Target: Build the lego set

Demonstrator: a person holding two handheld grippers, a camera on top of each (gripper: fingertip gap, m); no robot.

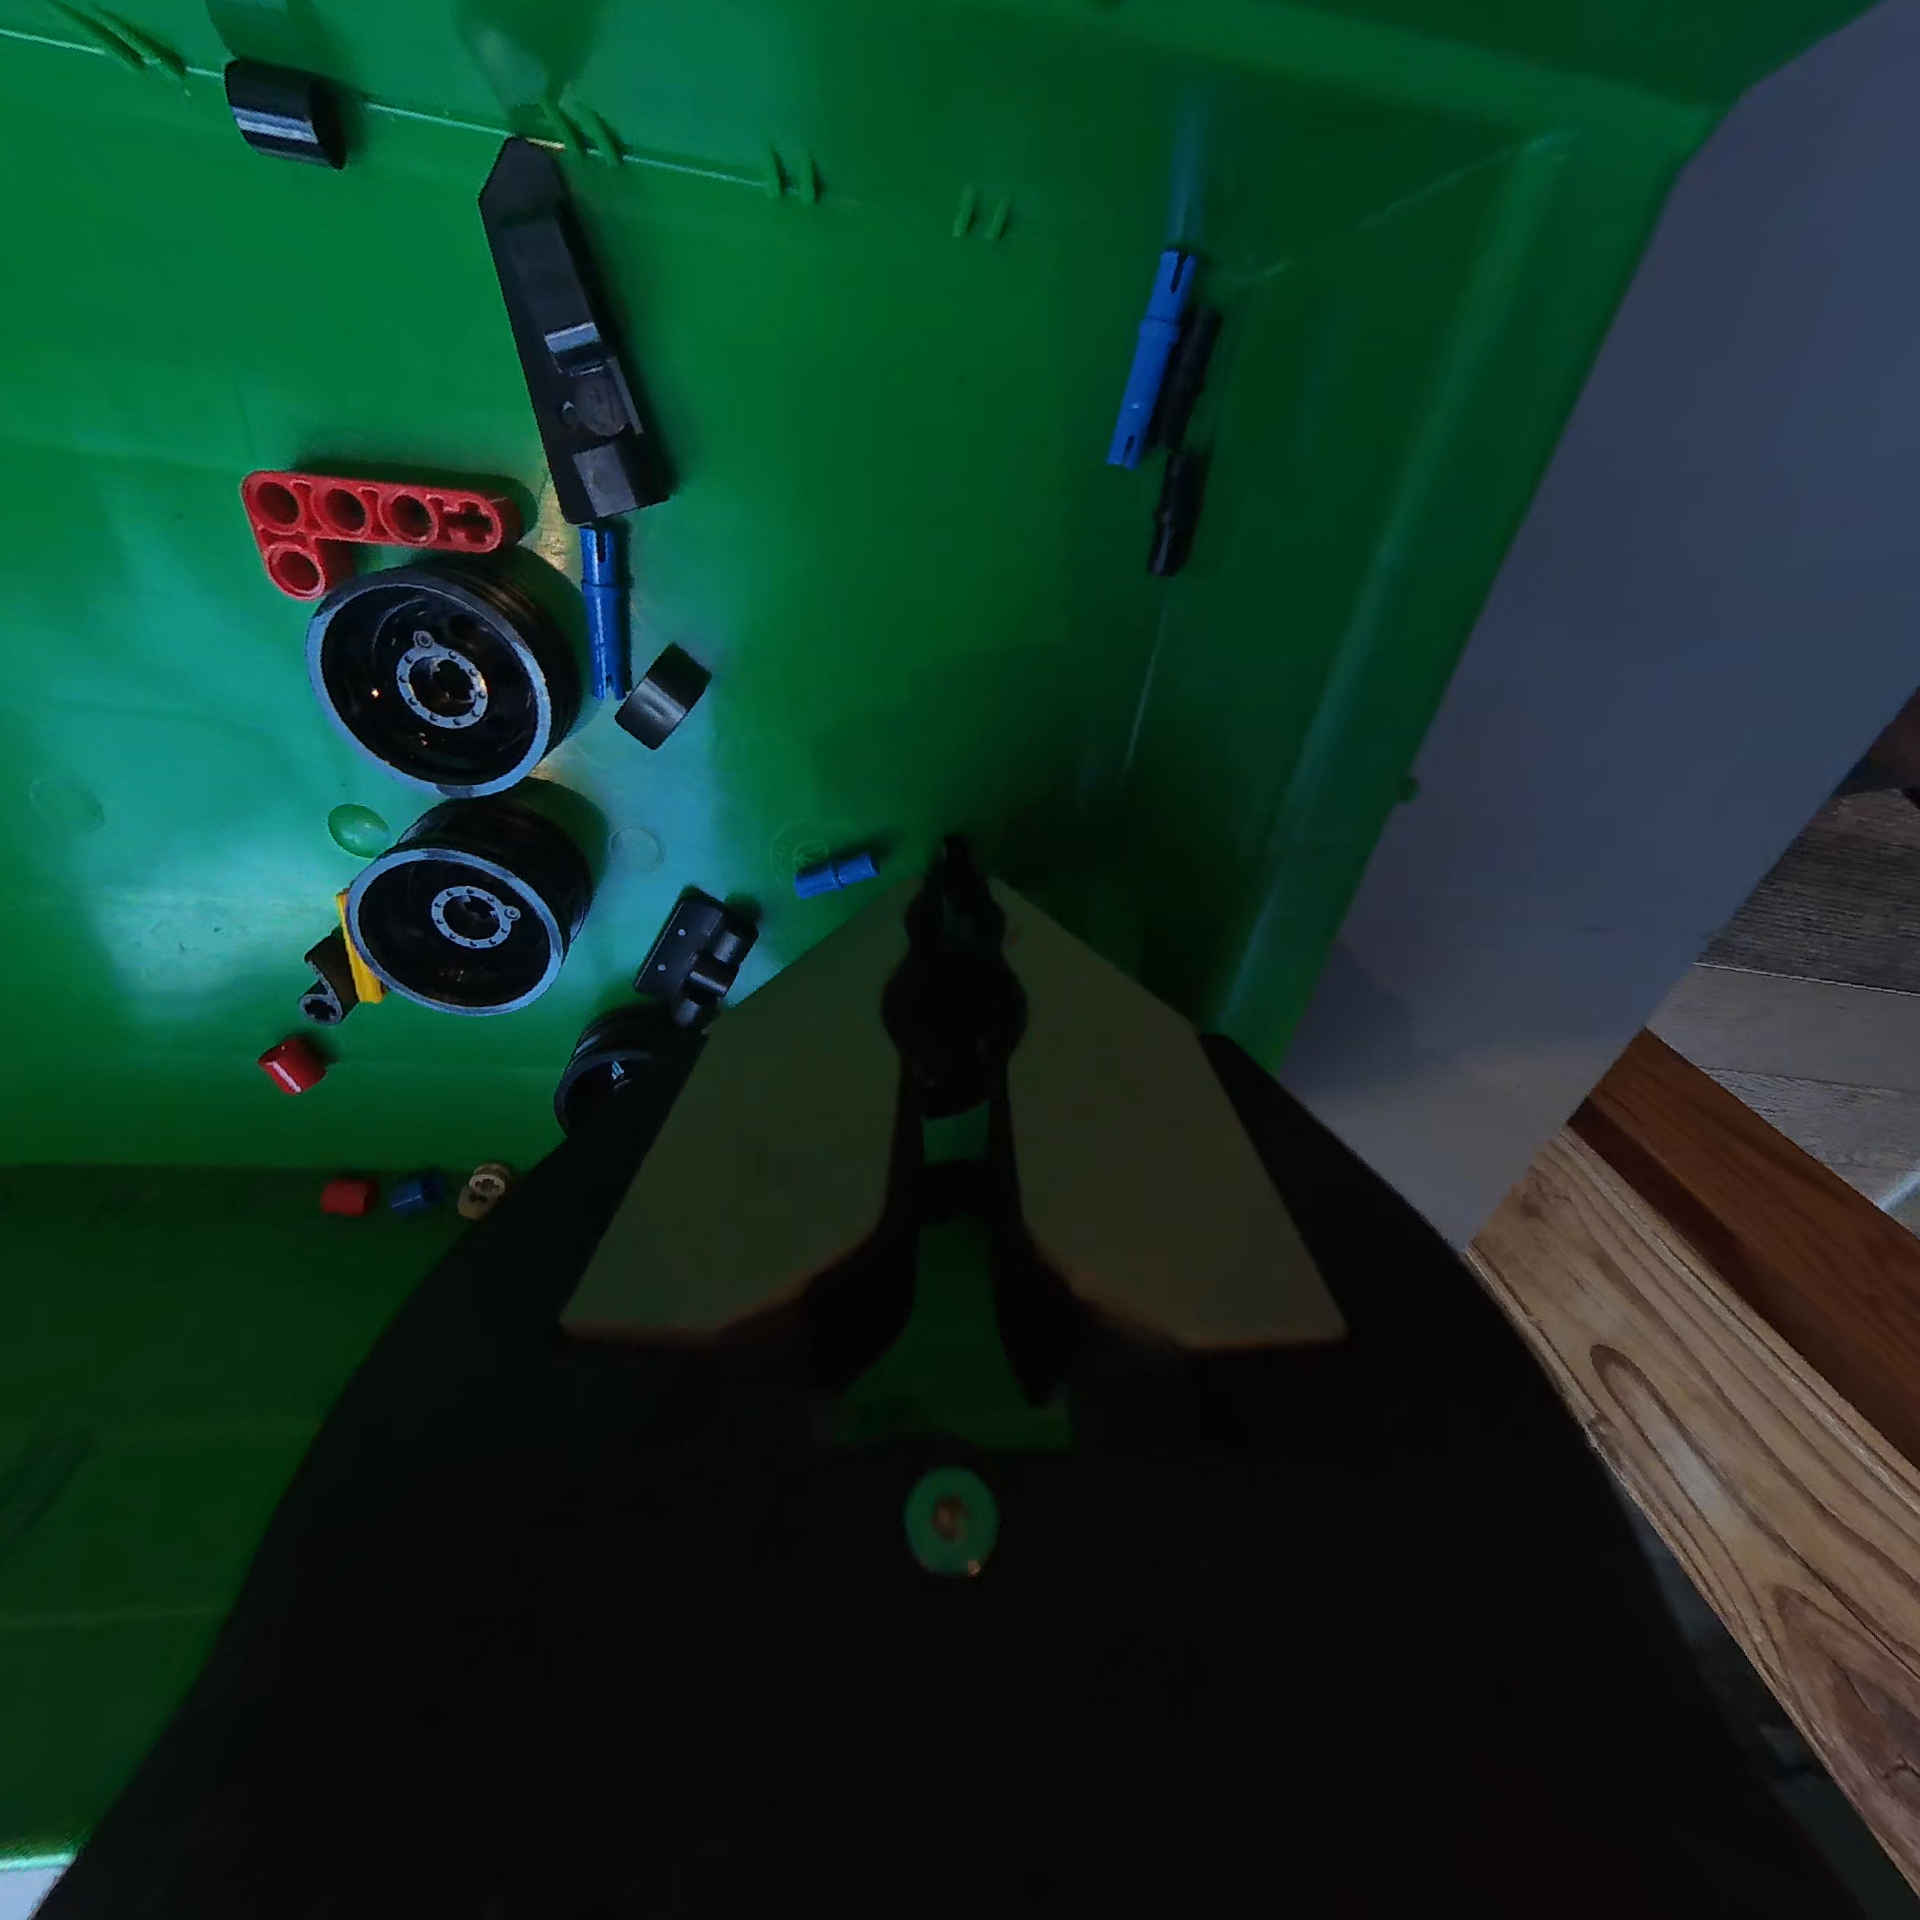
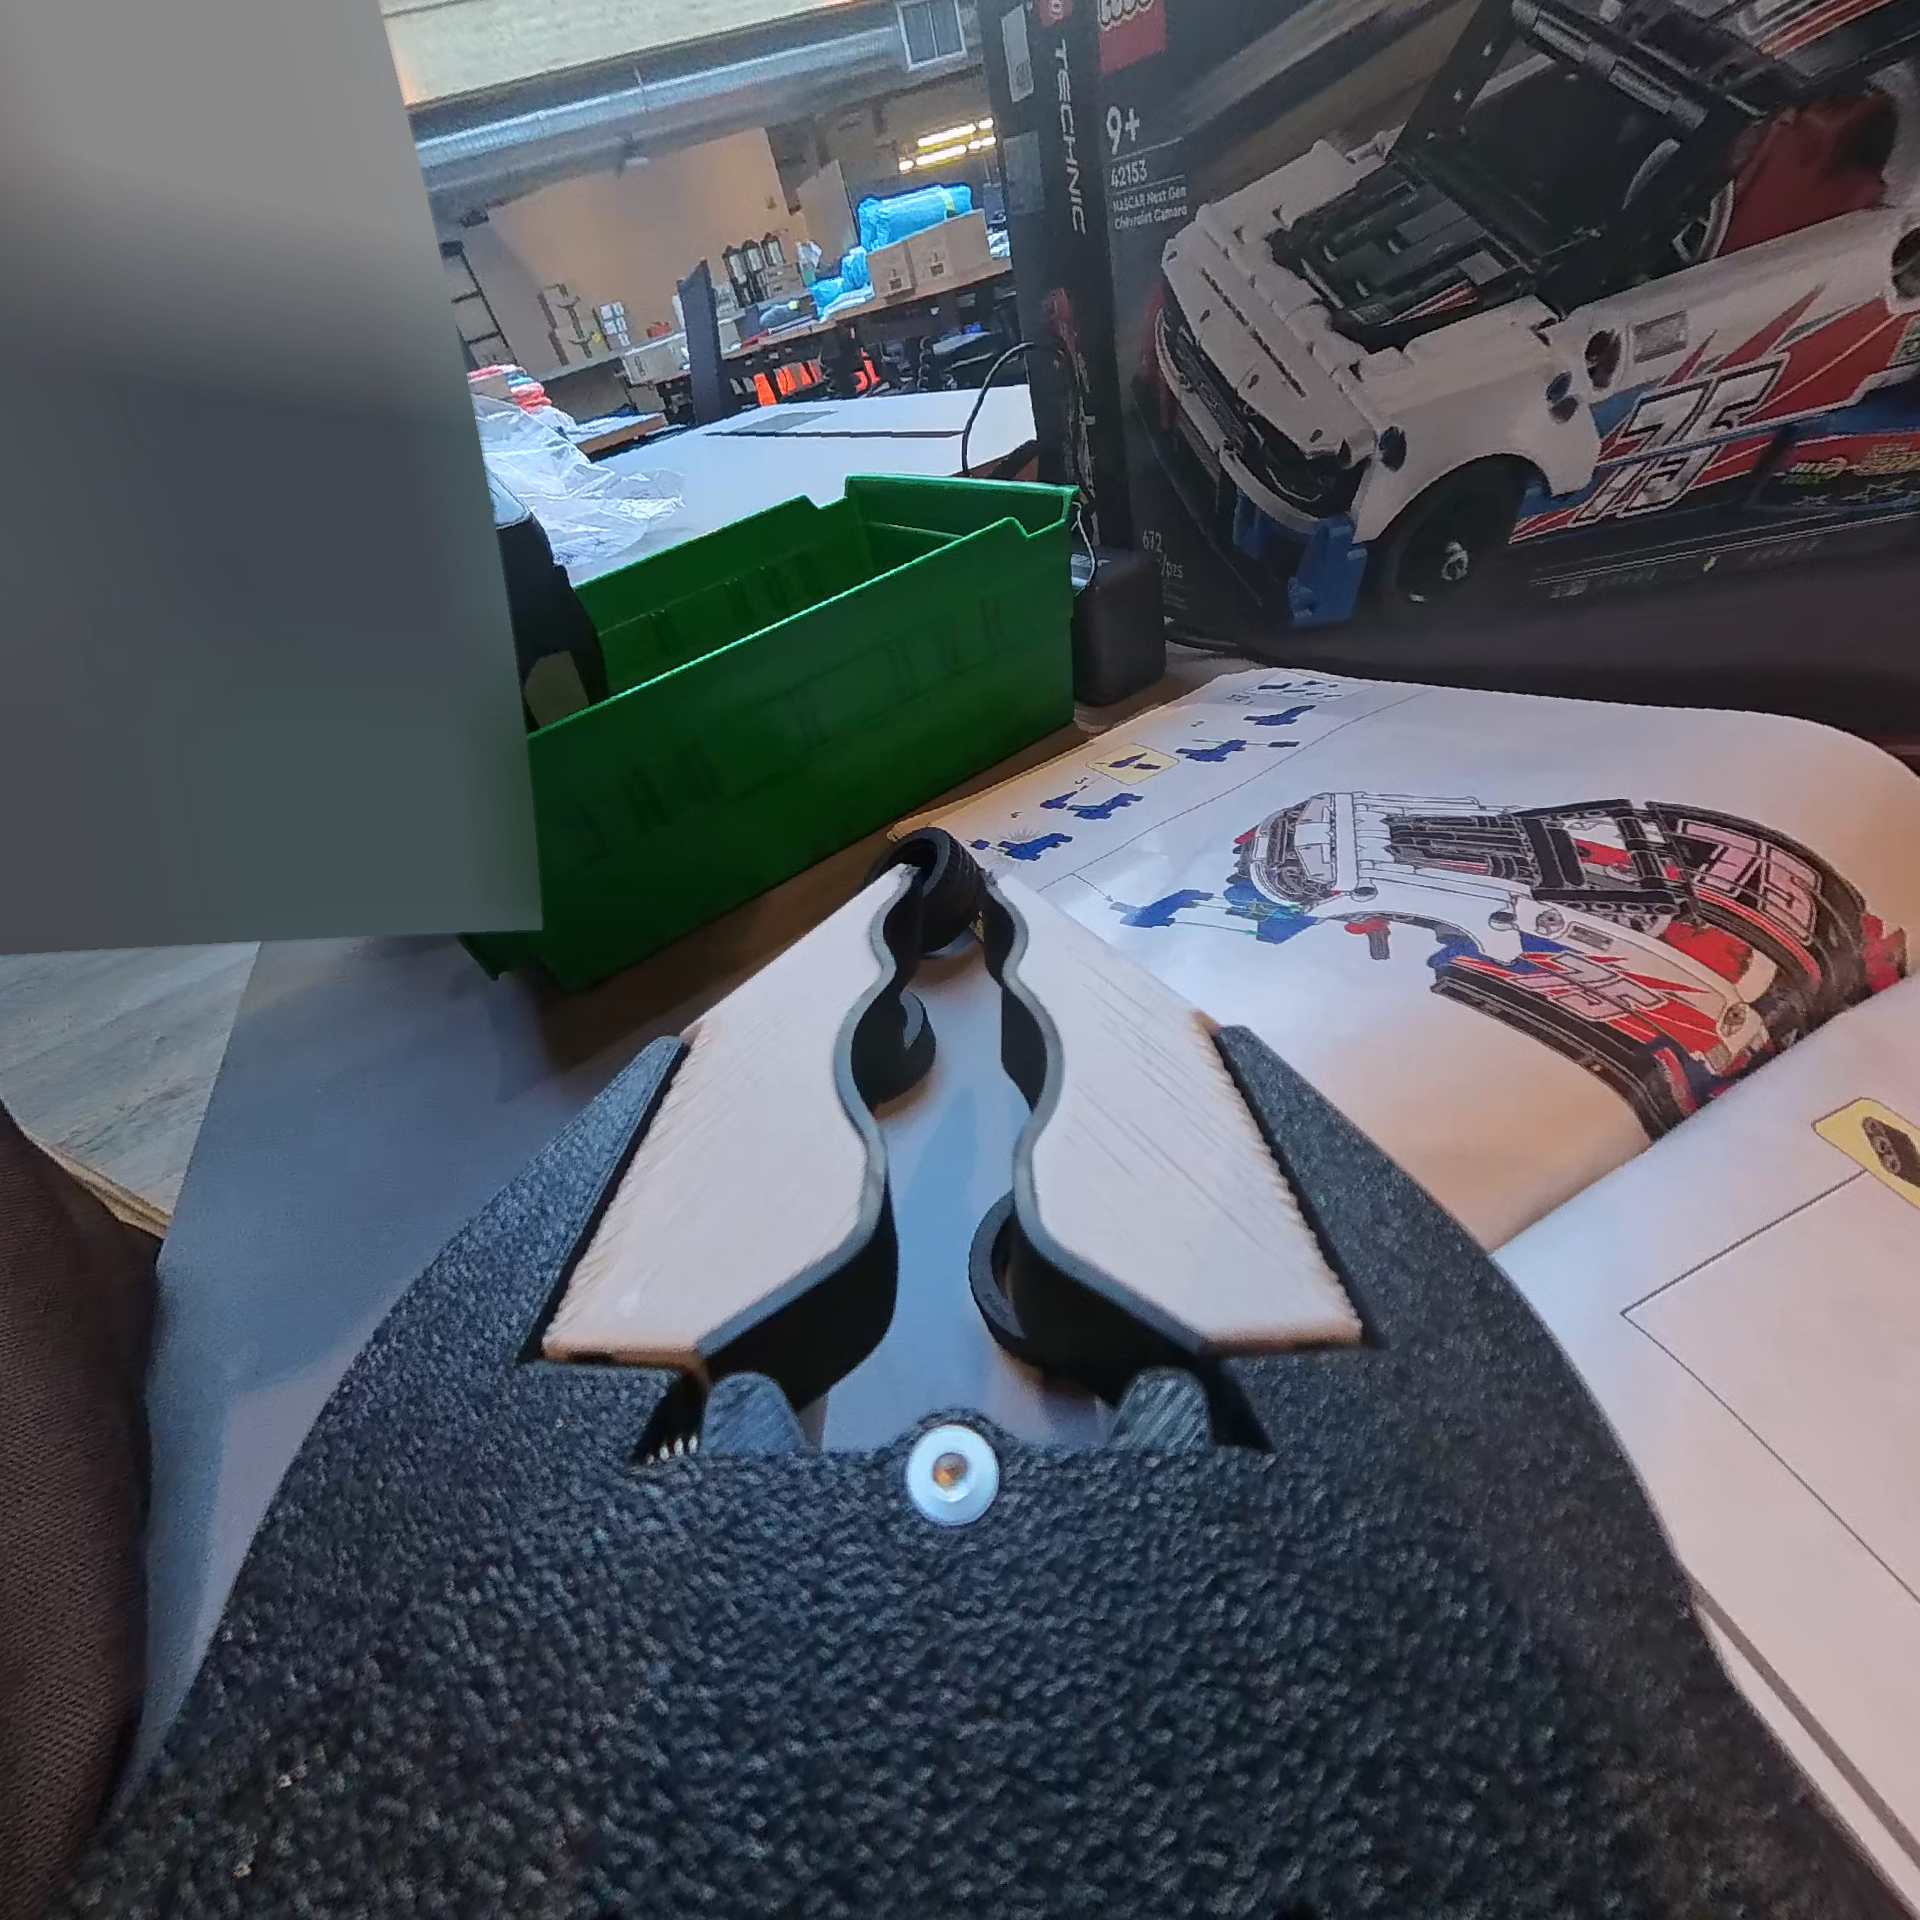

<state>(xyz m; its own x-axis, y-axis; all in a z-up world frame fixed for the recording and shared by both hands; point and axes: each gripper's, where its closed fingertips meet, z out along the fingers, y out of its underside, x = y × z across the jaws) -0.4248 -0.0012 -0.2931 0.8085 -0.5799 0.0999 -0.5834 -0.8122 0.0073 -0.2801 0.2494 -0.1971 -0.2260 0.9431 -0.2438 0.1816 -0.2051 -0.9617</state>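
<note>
My left gripper point(image 1: 951, 868) is down inside the green bin point(image 1: 935, 436), near its right wall. Its jaws are closed on a small black piece point(image 1: 954, 997) that is too dark to identify. Loose parts lie on the bin floor to its left: two black wheels point(image 1: 442, 675) point(image 1: 468, 914), a red L-shaped beam point(image 1: 374, 520), a long black piece point(image 1: 571, 332) and blue pins point(image 1: 1153, 353). My right gripper point(image 2: 940, 883) is shut on a black ribbed tyre point(image 2: 961, 894), held above the table beside the open instruction booklet point(image 2: 1455, 935).
In the right wrist view the green bin point(image 2: 810, 707) stands left of the booklet, with the set's box point(image 2: 1507, 312) upright behind. More small pieces lie in the bin: a short blue pin point(image 1: 836, 873), black pins point(image 1: 1179, 509), a red bush point(image 1: 293, 1064). A wooden edge point(image 1: 1714, 1403) lies to the right. The tips of one gripper are about 30 cm away from the tips of the other. Measured from the fingertips, the red bush point(image 1: 293, 1064) is 12 cm or so from the left gripper and 35 cm from the right.
</note>
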